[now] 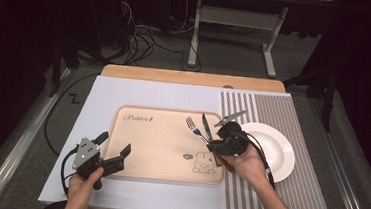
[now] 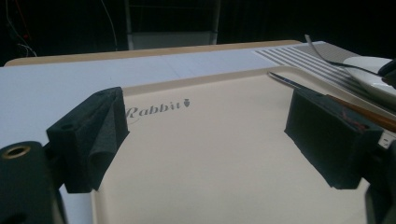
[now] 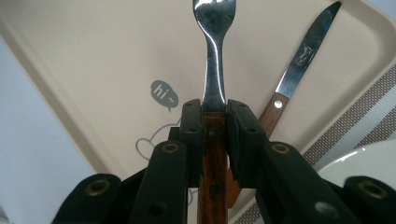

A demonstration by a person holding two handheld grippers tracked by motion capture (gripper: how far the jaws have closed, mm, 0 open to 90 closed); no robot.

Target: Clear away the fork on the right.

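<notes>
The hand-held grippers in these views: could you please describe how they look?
Both are black, with two blocky jaws on bolted link arms. The left hand-held gripper carries a grey three-cornered plate and trails a black cable. Brass-coloured rivets show on the right hand-held gripper. The forearms are bare, no sleeves.

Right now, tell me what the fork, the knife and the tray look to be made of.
Fork: shiny metal head, mirror-like reflections; brown wood-grain handle with rivets, likely wood.
Knife: polished metal blade; brown riveted handle, probably wood.
Tray: beige, smooth matte surface with printed rabbit, most likely plastic.
</notes>
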